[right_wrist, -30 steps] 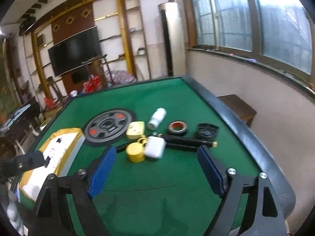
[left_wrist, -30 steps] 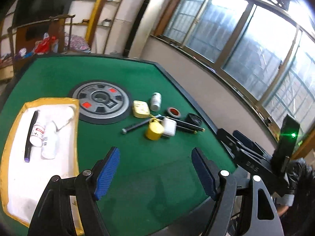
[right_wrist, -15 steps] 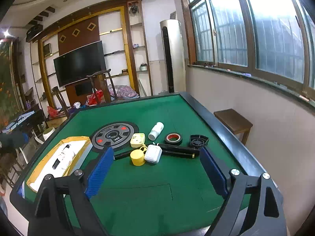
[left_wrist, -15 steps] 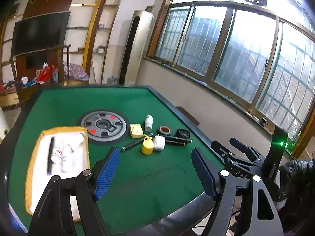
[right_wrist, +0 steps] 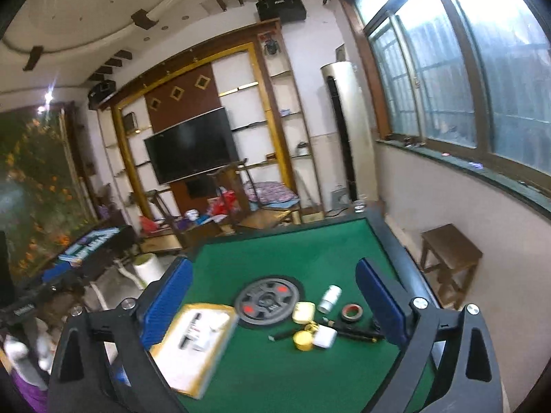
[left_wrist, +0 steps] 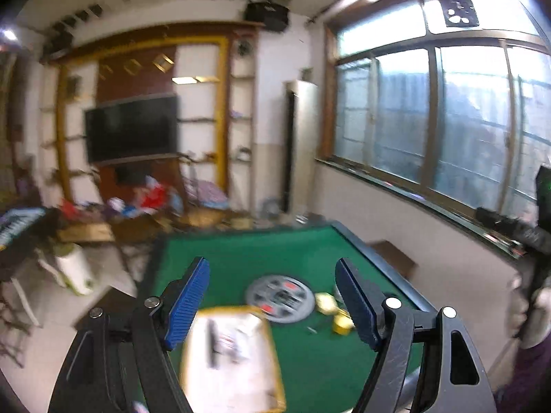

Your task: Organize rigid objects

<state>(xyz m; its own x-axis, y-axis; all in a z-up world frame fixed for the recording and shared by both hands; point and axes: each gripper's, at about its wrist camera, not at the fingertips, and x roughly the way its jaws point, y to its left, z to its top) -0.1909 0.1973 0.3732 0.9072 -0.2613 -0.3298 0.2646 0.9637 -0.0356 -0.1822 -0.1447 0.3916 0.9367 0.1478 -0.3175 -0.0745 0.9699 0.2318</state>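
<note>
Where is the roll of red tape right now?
In the right wrist view, the red tape roll lies flat on the green table, right of the white bottle and just behind the black pen.

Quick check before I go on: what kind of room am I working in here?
Most likely a home living room. A flat television sits in a built-in wall of shelves, a tall standing air conditioner is in the corner, and the work surface is a green felt games table.
</note>
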